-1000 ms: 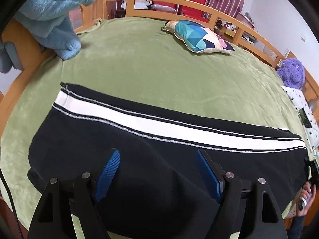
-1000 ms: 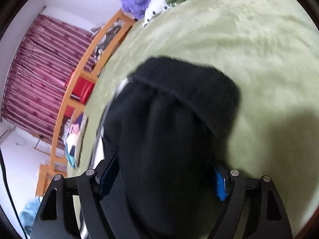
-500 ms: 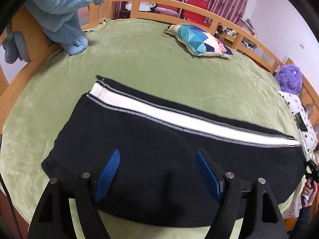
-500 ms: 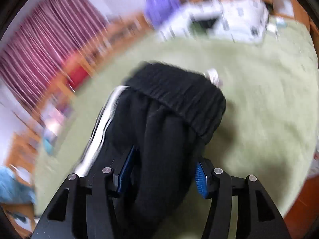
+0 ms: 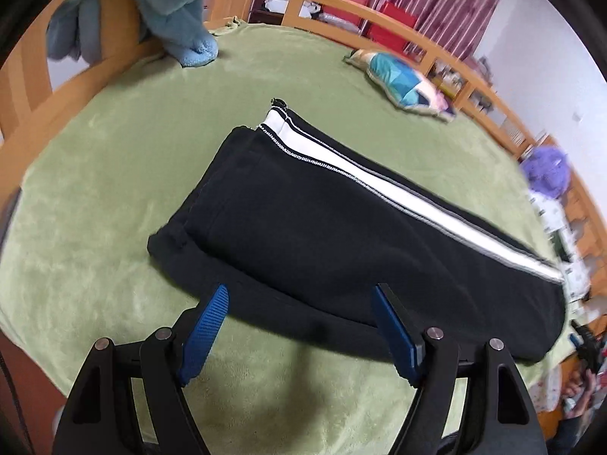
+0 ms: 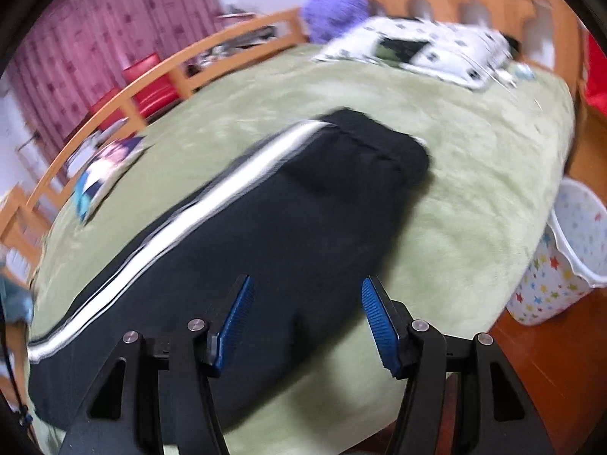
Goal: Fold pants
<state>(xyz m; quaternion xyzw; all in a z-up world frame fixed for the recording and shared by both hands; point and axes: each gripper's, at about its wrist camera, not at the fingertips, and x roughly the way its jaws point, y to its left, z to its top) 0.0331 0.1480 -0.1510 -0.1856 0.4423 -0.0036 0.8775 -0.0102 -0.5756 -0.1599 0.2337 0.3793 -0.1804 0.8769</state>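
Black track pants [image 5: 341, 235] with a white side stripe lie ahead of both fingertips on the green blanket [image 5: 95, 197]; left gripper [image 5: 299, 295] and right gripper [image 6: 305, 288] spread wide, holding nothing.

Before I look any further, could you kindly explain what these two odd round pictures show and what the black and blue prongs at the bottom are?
Each picture comes from a fisheye camera fixed to a hand-held tool; a person holds one in each hand. The prongs are the tool's two fingers, black with blue pads. One view looks along the left gripper, the other along the right gripper, which is blurred. Both stand open and hold nothing. Ahead of them lie black pants with a white side stripe, folded lengthwise on a green blanket covering a wood-railed bed. Also on the bed: a blue plush toy, a patterned cushion, a purple plush toy and a spotted white cloth. A starred white bin stands beside it.
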